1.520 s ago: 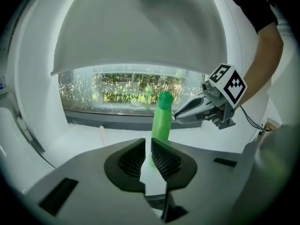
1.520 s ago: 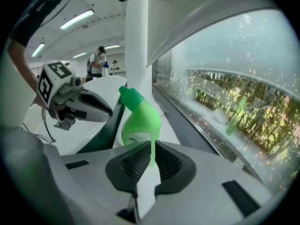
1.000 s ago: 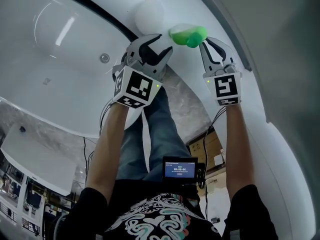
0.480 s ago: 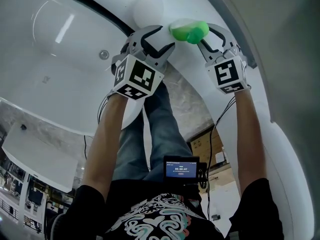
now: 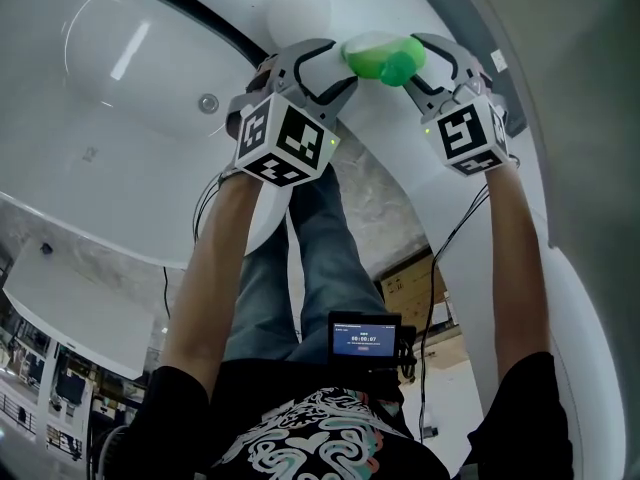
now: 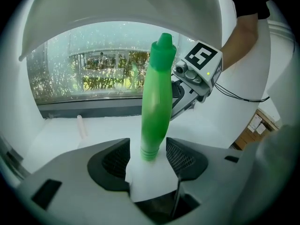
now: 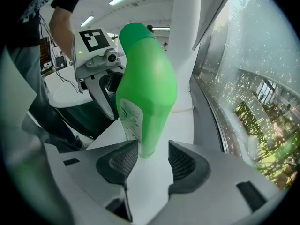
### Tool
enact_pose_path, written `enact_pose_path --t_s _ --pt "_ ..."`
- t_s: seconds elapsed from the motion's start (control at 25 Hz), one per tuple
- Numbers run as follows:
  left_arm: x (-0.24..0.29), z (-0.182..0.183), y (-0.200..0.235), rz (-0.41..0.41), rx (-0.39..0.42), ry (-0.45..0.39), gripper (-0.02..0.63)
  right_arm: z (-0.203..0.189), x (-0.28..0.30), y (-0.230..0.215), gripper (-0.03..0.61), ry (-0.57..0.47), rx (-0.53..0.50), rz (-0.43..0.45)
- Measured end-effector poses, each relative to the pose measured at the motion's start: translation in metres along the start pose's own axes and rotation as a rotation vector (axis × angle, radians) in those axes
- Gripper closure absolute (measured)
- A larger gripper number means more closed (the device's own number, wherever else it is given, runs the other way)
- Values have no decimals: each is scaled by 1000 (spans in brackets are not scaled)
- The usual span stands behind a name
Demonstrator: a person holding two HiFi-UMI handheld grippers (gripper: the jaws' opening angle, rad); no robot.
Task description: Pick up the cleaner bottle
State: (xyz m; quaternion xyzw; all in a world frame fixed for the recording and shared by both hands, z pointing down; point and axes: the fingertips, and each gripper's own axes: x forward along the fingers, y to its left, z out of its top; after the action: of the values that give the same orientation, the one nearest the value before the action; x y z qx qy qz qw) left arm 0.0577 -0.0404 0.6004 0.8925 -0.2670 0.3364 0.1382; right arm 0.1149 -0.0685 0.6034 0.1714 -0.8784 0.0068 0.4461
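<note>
A white bathtub ledge (image 7: 183,120) by a window bears a green plastic cleaner bottle (image 5: 382,60), its label (image 7: 129,118) seemingly unreadable. The left gripper (image 6: 149,154) and the right gripper (image 7: 153,161) have jaws that have just been opening wide, and they straddle the bottle without gripping it.

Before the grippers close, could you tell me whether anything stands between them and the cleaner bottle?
Nothing visible. The left gripper and right gripper have just been opening their jaws, and the cleaner bottle stands between each pair.

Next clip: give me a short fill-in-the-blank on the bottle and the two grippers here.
The green plastic cleaner bottle stands ____ on the white tub ledge.
The jaws of the left gripper around its base are ____.
The right gripper grips ____.
Missing: upright; open; nothing.
Both grippers' jaws have just been opening around the bottle.
</note>
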Motion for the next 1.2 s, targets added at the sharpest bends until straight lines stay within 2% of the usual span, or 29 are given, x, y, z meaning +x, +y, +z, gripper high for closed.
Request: enact_pose_path --t_s 0.52,0.76,0.88,1.04,1.12,1.2 --pt "21 -3 1 -8 90 85 362 -1 17 7 367 40 -211 100" --pt "33 6 -6 -34 141 94 354 1 26 15 345 30 -328 165" --pt "38 11 -3 -15 172 85 354 1 32 19 342 28 -380 194" --pt "44 15 -4 -33 171 76 356 0 37 20 341 39 -396 230" --pt "46 14 -8 -55 179 85 392 -1 38 21 341 48 -383 243" --pt "46 13 -8 -70 158 96 397 -1 39 20 341 52 -378 247"
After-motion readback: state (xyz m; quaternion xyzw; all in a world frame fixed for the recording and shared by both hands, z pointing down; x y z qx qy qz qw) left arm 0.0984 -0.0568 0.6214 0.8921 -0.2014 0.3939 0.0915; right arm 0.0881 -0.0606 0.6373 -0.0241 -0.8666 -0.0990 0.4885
